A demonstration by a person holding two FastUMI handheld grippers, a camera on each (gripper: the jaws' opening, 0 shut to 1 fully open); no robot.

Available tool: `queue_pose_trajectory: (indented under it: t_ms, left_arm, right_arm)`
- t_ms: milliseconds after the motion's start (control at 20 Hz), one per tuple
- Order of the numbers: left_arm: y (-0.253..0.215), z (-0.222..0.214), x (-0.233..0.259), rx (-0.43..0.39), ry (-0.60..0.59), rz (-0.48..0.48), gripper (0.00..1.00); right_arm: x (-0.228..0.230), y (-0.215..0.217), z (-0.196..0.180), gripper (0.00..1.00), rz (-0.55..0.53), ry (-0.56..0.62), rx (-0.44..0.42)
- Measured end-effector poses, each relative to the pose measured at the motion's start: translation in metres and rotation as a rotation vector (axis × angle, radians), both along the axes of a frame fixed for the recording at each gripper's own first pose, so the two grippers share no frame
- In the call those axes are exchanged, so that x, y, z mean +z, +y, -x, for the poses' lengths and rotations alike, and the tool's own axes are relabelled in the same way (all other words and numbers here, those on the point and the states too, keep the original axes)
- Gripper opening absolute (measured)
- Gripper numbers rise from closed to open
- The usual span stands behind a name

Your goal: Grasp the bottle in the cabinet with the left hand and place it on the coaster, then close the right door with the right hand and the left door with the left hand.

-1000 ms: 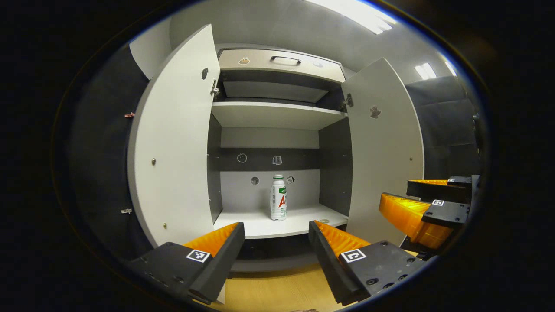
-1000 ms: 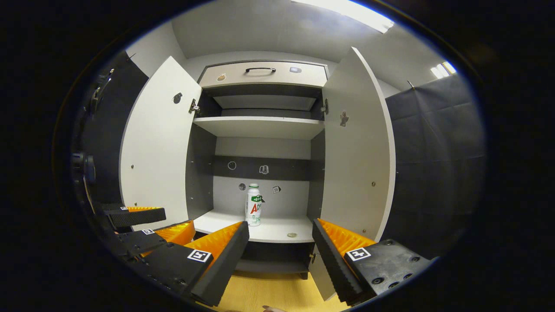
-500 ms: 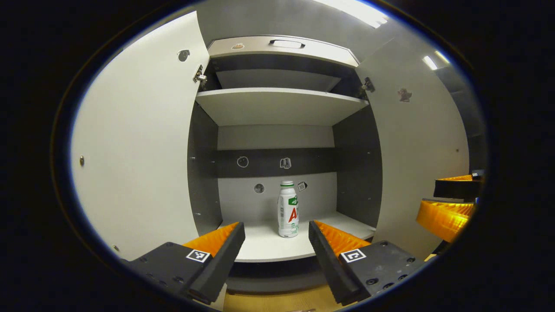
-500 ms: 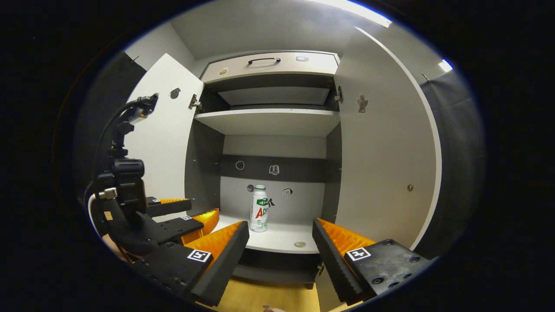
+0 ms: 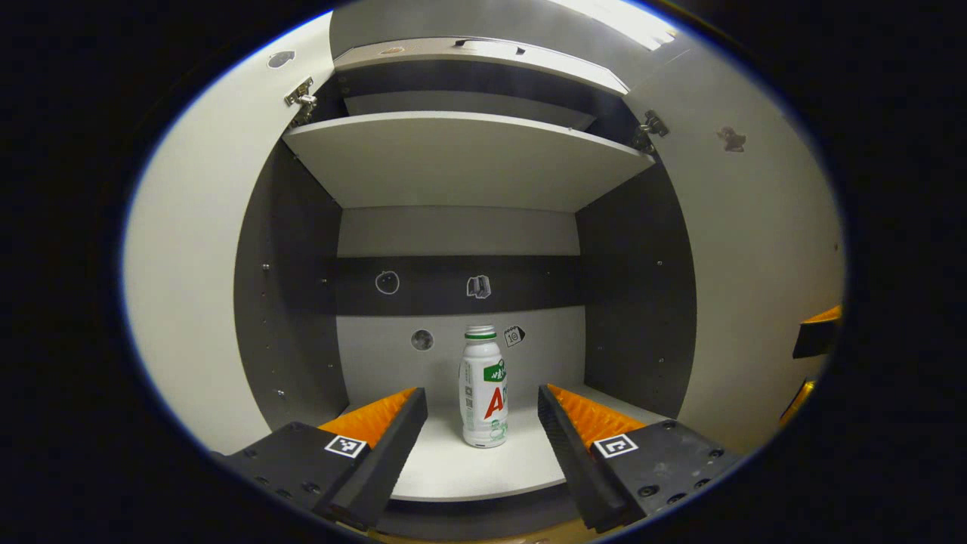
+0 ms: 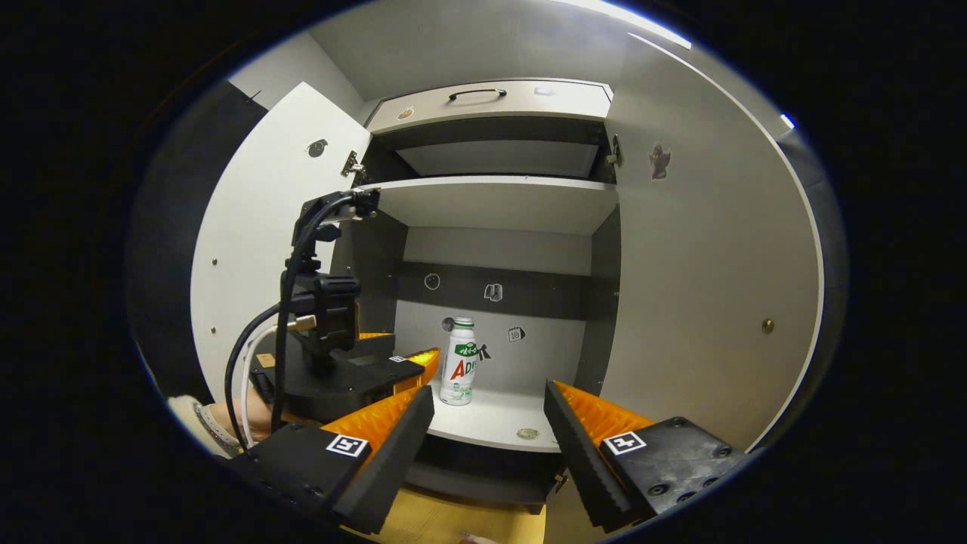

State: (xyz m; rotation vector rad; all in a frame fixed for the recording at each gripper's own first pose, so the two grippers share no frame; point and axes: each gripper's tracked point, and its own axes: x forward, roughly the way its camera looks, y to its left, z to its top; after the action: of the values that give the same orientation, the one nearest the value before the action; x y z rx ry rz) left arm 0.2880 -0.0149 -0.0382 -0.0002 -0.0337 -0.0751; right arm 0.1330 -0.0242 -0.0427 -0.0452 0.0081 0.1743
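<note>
bottle (image 5: 483,385) upright on lower cabinet shelf (image 5: 468,472), ungrasped, framed between spread fingers of left gripper (image 5: 482,412); right gripper (image 6: 487,423) likewise spread and empty; both doors open, so grasp, coaster placement and closings all remain.

A recording booth: black cloth wall (image 6: 174,227), ceiling light panel (image 5: 612,19), lone staged cabinet (image 6: 498,204).
</note>
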Motion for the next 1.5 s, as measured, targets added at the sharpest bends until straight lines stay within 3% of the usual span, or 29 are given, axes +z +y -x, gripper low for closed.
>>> queue_pose_trajectory:
  t_ms: [350, 550, 1100, 1200, 1250, 1500]
  left_arm:
    - [-0.018, -0.064, -0.014, -0.034, -0.026, -0.007, 0.93]
    - [-0.009, -0.094, -0.031, 0.014, -0.004, -0.020, 0.95]
    - [-0.002, -0.140, -0.049, 0.038, 0.008, -0.025, 0.95]
    - [0.000, -0.144, -0.047, 0.050, -0.003, -0.019, 0.90]
    - [0.001, -0.143, -0.048, 0.059, 0.003, -0.010, 0.80]
    - [-0.008, -0.121, -0.041, 0.009, 0.020, 0.074, 0.76]
  right_arm:
    - [-0.012, -0.005, -0.022, 0.97, 0.006, 0.012, 0.034]
    - [-0.022, -0.008, -0.034, 0.97, -0.008, 0.035, 0.046]
    - [-0.036, -0.008, -0.061, 0.97, -0.034, 0.076, 0.064]
    - [-0.035, -0.010, -0.061, 0.97, -0.030, 0.068, 0.057]
    - [-0.035, -0.012, -0.061, 0.97, -0.026, 0.067, 0.051]
    - [-0.026, -0.016, -0.052, 0.97, -0.026, 0.050, 0.032]
